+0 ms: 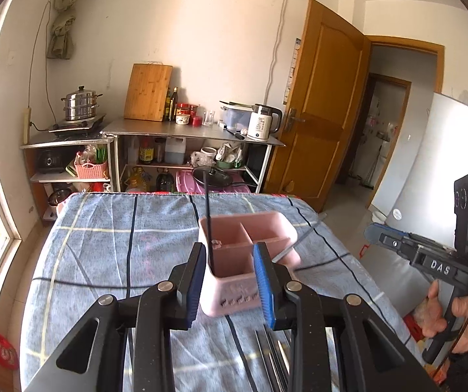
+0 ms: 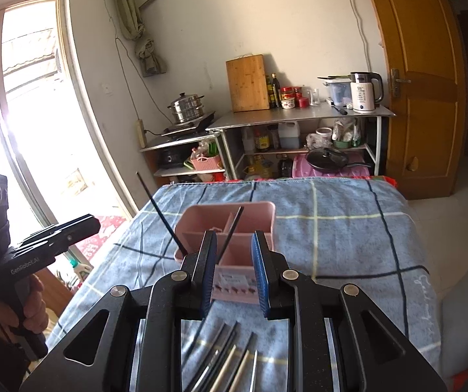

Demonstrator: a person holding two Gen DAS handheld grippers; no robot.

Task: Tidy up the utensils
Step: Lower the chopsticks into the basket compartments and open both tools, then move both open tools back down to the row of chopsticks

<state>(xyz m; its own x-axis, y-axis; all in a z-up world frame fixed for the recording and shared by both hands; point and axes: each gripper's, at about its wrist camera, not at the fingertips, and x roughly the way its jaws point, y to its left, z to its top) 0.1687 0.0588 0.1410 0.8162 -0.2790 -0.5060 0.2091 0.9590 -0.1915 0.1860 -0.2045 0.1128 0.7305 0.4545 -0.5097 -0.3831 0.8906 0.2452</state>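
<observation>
A pink utensil holder (image 1: 266,225) (image 2: 260,212) with several compartments stands on the blue checked cloth. One black chopstick (image 1: 208,215) stands upright in its near-left compartment; in the right wrist view two black chopsticks lean in it, one to the left (image 2: 162,215) and one to the right (image 2: 234,228). My left gripper (image 1: 230,248) is open just in front of the holder, pads touching nothing. My right gripper (image 2: 234,235) is open too, close before the holder. More chopsticks and metal utensils (image 2: 227,359) (image 1: 273,356) lie on the cloth under the grippers.
The cloth-covered table (image 1: 119,228) ends at a far edge. Behind it stands a metal shelf (image 2: 299,117) with a kettle, cutting board and steamer pot. A wooden door (image 1: 325,98) is at the right and a bright window (image 2: 31,98) at the left.
</observation>
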